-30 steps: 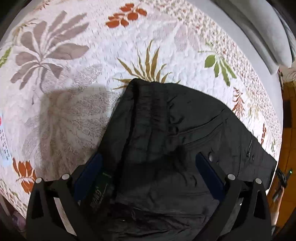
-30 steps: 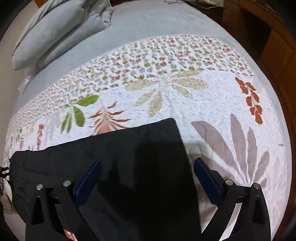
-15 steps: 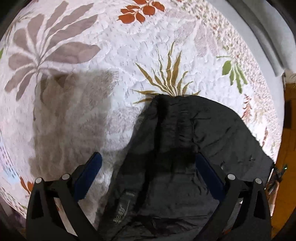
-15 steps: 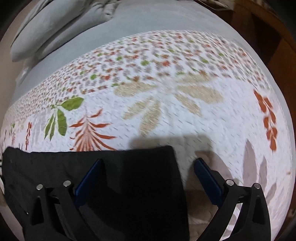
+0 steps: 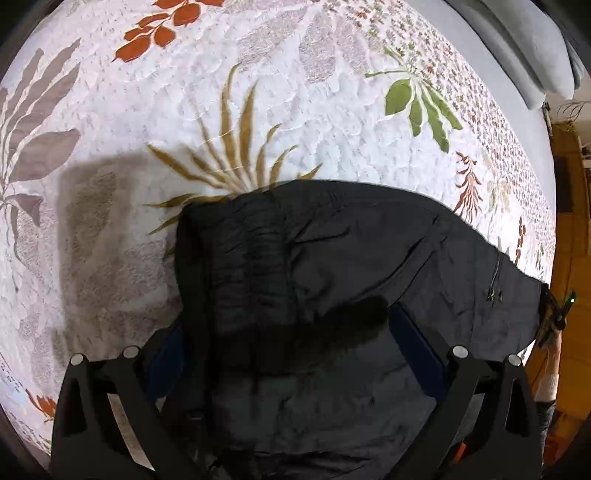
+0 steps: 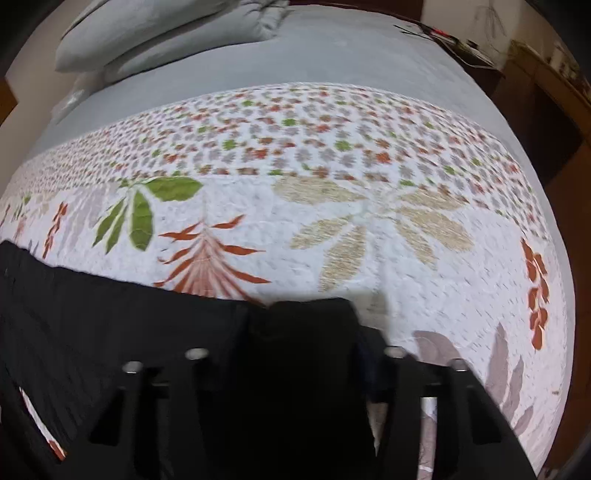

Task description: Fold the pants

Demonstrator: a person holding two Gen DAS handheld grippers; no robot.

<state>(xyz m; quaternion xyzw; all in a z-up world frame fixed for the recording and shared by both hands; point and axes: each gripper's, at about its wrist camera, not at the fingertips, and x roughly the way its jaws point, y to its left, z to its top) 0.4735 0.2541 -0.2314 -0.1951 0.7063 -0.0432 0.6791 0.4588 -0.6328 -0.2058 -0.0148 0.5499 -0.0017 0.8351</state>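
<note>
Right tool [image 6: 295, 354] jaws closing on bunched hem end of black pants [image 6: 110, 332], likely to lift it for fold; cloth between them

Left tool [image 5: 284, 343] spread wide, straddling waistband end, pads not pressing

Pants flat on floral quilt [image 5: 295, 110] on bed

Count: 2 tools, 1 pants, 1 quilt, 2 grey pillows [image 6: 166, 33]

Quilt left of the pants: we see the flowered quilt [image 5: 122, 236] lying bare and flat — free passage.
Quilt beyond the pants: bare up to the grey sheet [image 6: 332, 59].
Head of bed: stacked grey pillows [image 6: 166, 33] block that corner.
Middle: the black pants [image 5: 369, 266] bunch up between the left gripper [image 5: 284, 354] fingers — no room there.
Right edge: wooden furniture [image 6: 554, 122] stands near.
</note>
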